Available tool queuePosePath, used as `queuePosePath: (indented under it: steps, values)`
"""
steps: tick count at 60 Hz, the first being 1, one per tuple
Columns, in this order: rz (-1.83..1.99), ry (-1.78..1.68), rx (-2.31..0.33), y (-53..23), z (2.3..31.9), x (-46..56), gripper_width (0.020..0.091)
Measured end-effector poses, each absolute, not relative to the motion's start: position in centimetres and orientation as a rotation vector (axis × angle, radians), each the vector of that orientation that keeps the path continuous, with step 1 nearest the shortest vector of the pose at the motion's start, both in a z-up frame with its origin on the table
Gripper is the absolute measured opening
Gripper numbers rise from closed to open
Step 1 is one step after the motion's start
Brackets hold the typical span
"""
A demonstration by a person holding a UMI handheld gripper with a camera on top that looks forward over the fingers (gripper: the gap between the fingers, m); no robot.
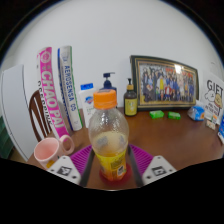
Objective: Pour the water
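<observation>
The pink tube leaning against the wall bears large white letters that seem to read "CHAOPAI". The white tube beside it carries dark lettering too small to read. A box beyond shows "GIFT".

Bottle between the fingers, cup to its left

The clear plastic bottle with orange cap stands between the gripper fingers; the pink ceramic cup sits on the brown wooden table left of it; the framed group photograph leans against the wall behind.
</observation>
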State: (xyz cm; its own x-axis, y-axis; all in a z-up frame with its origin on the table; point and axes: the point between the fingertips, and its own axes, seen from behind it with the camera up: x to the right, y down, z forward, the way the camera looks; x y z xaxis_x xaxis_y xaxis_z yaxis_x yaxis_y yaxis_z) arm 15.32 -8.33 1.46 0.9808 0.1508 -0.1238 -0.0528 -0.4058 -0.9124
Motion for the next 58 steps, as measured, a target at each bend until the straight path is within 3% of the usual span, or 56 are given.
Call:
queuePosePath:
  steps: [3,5,32,40,58]
  values:
    - [0.236,-0.053,-2.040,-9.2,0.9,15.3,0.0868]
    - [0.253,-0.045,-2.063,-9.9,1.2,15.3,0.0839]
    - [0.070,0.034,-2.194,-24.9,12.8,18.6,0.0855]
    - [0.000,0.049,-2.189,-28.3,14.4,19.1,0.0861]
    - [-0.031,0.093,-2.180,-31.7,14.6,18.8,0.0852]
